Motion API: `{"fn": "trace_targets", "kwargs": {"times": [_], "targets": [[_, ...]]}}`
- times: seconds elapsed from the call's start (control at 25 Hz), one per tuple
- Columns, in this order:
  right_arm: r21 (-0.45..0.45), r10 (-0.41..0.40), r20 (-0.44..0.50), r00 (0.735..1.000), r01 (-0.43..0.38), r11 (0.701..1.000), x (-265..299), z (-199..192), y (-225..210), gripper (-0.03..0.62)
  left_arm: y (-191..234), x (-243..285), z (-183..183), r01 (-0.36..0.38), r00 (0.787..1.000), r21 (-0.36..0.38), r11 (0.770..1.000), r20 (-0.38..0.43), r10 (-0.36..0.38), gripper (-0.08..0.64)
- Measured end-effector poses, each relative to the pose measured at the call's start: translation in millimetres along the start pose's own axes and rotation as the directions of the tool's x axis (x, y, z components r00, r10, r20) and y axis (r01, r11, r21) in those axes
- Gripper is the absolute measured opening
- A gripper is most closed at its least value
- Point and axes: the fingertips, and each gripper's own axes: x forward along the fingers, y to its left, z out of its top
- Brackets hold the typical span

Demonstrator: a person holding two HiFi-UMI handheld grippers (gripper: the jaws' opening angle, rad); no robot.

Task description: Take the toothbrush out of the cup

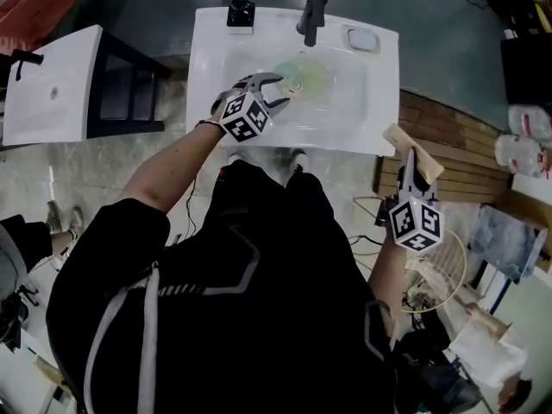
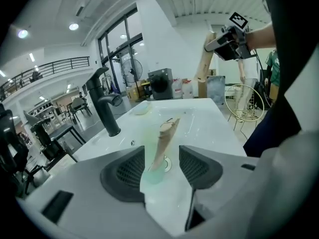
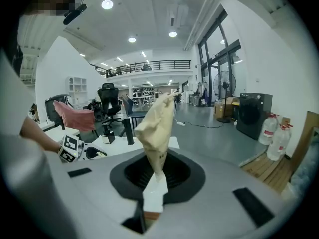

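One tan toothbrush leans out of the pale green cup. The cup sits in the white sink, beside the drain and below the black faucet.

Left gripper: jaws spread wide, one either side of cup and brush. Neither pad touches them, so nothing is gripped.

Right gripper: jaws pressed in on the lower end of a cream paper-wrapped piece (a second brush? cannot tell). It is held well off the sink's right edge.

Risks, as I judge them:
- The cup looks light, so a wide jaw could nudge it and tip it.
- Closing low would catch the cup wall instead of the brush.
- The right gripper is occupied and cannot steady the cup, so a lift may drag the cup along.

Views: from the head view the cup is only a green blur, with no brush visible. Only the left gripper view shows the brush and the gaps beside it. Only the right gripper view shows that pinch closely.
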Motion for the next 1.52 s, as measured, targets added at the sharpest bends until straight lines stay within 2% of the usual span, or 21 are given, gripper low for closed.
{"fn": "trace_targets", "kwargs": {"times": [0.48, 0.64, 0.88, 1.08, 1.4, 1.52], "targets": [[-0.011, 0.037, -0.017, 0.999, -0.037, 0.999, 15, -9, -1, 0.037, -1, 20, 0, 0.037, 0.999, -0.005, 0.999, 0.039, -0.037, 0.207], [-0.012, 0.042, -0.021, 0.999, -0.042, 0.999, 19, -11, -5, 0.037, 0, 23, 3, 0.029, 0.998, 0.006, 1.0, 0.054, -0.029, 0.117], [-0.01, 0.054, -0.021, 0.998, -0.054, 0.998, 26, -11, -8, 0.037, 2, 26, 3, 0.025, 0.998, 0.008, 1.0, 0.052, -0.026, 0.068], [0.036, 0.071, -0.017, 0.997, -0.07, 0.997, 32, -10, -13, 0.037, 6, 28, 4, 0.027, 0.999, -0.015, 1.0, 0.045, -0.026, 0.053], [0.021, 0.103, -0.006, 0.995, -0.103, 0.995, 41, 4, -18, 0.037, 18, 18, 22, -0.02, 0.998, -0.029, 0.999, 0.051, 0.021, 0.035], [0.016, 0.122, 0.007, 0.992, -0.122, 0.992, 46, 14, -17, 0.037, 25, 9, 35, -0.045, 0.996, -0.058, 0.997, 0.069, 0.049, 0.035]]}}
